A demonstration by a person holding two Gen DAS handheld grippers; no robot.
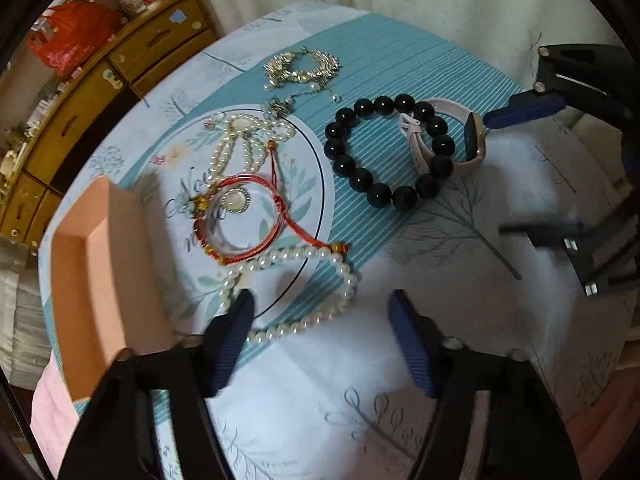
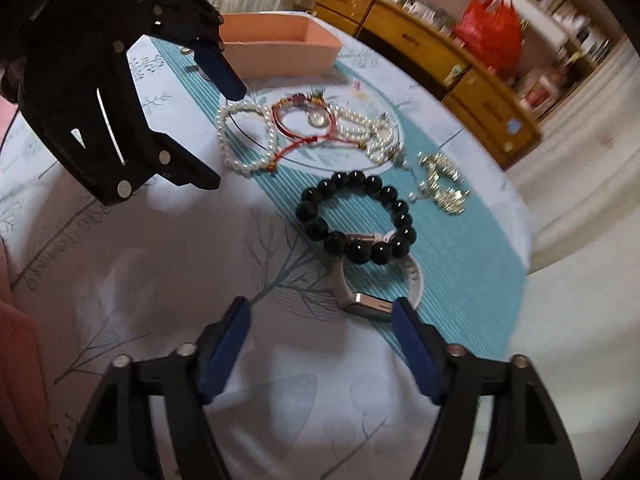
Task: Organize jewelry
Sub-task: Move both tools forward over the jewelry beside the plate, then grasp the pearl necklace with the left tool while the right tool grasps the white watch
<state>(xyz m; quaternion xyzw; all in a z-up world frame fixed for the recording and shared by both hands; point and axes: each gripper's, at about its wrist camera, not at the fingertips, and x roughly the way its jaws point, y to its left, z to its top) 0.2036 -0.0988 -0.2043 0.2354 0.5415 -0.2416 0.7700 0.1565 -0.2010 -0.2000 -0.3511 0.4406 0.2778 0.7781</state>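
Jewelry lies on a round table with a blue-and-white cloth (image 1: 440,320). A white pearl bracelet (image 1: 296,292) lies just ahead of my open, empty left gripper (image 1: 320,312), whose left finger is next to it. A red cord bracelet (image 1: 244,216), a pearl necklace (image 1: 244,140), a gold chain piece (image 1: 304,66), a black bead bracelet (image 1: 388,148) and a pink-strapped watch (image 1: 460,140) lie beyond. My right gripper (image 2: 320,316) is open and empty, its right finger beside the watch (image 2: 368,300). An empty pink tray (image 1: 96,272) stands at the left.
A wooden dresser (image 1: 80,100) with a red bag (image 1: 72,36) stands beyond the table. White curtains hang behind. In the right wrist view, the tray (image 2: 280,44) is at the far side and the black bead bracelet (image 2: 356,216) is mid-table.
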